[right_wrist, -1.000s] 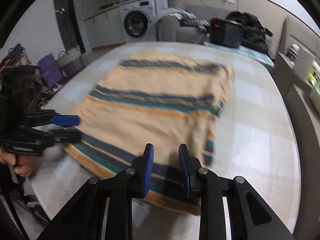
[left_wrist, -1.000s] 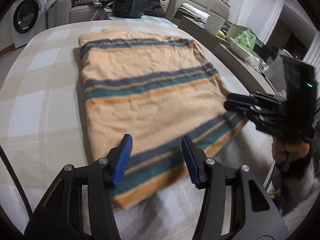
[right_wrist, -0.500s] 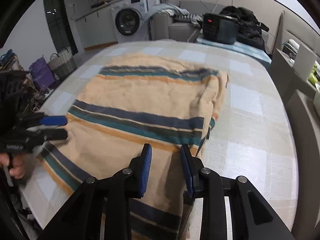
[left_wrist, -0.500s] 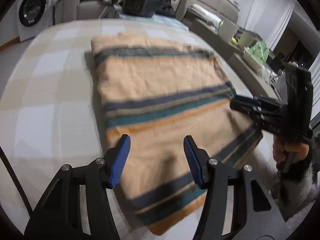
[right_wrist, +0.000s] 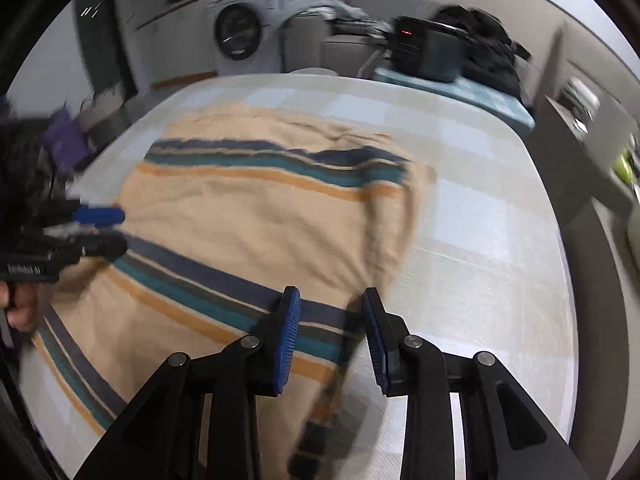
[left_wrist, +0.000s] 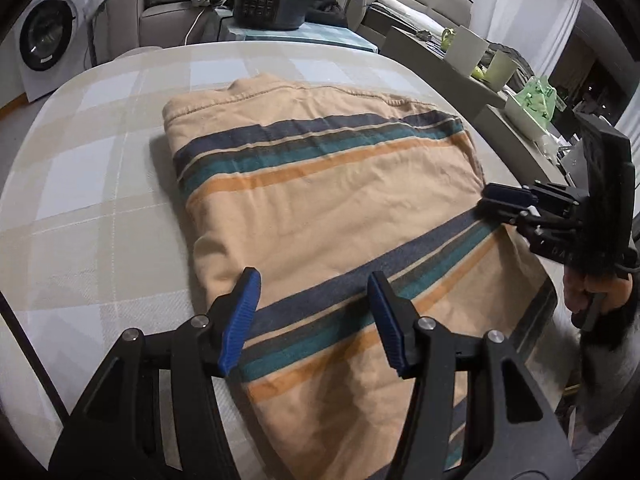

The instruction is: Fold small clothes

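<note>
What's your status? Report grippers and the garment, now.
Left gripper open over striped garment. Right gripper open at its right edge. Garment flat on the table, near end overhanging. Nothing blocking.

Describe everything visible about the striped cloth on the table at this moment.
The peach-coloured woven cloth with navy, teal and orange stripes lies flat, folded, on the checked tablecloth, a stitched hem at its far edge, its near end hanging over the table's rim. The fabric looks soft and lightly creased. The open left gripper hovers over its near-left part; the open right gripper straddles its right edge.
</note>
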{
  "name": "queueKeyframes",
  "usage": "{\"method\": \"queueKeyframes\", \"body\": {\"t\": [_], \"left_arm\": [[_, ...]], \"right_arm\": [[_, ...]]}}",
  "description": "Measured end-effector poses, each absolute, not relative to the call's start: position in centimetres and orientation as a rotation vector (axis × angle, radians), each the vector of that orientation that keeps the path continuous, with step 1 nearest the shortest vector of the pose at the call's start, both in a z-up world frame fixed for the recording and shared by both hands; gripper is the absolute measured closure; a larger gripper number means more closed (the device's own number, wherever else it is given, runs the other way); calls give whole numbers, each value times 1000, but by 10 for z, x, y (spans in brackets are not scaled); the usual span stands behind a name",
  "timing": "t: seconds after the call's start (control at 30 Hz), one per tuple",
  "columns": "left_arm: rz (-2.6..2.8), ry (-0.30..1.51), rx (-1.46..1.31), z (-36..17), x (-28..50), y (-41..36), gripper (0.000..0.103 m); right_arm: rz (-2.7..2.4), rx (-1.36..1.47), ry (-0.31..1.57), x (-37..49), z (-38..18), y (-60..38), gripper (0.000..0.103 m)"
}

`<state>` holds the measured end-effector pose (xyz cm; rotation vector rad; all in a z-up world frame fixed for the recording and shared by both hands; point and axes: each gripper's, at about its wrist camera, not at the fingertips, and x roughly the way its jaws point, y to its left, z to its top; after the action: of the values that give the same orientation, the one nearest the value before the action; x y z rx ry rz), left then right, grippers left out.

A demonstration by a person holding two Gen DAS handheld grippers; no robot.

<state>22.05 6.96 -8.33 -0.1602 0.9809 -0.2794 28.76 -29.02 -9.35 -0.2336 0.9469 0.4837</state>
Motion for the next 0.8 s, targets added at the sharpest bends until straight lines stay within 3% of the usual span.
{"method": "queueKeyframes", "body": {"t": [0.17,0.33,0.6,0.8], "left_arm": [[-237,926,-143,-65,258,61,47],[-224,989,-131,-87,301,58,47],[-142,963,-117,-90,280,86,47],[-167,891,-136,-69,302,83,46]], "right_arm": [[575,-267,881,301,-75,-239,68],[586,-280,953,347,-101,-194,68],[448,-243,946,359,-105,-266,68],[522,-263,897,365,-91,-221,68]]}}
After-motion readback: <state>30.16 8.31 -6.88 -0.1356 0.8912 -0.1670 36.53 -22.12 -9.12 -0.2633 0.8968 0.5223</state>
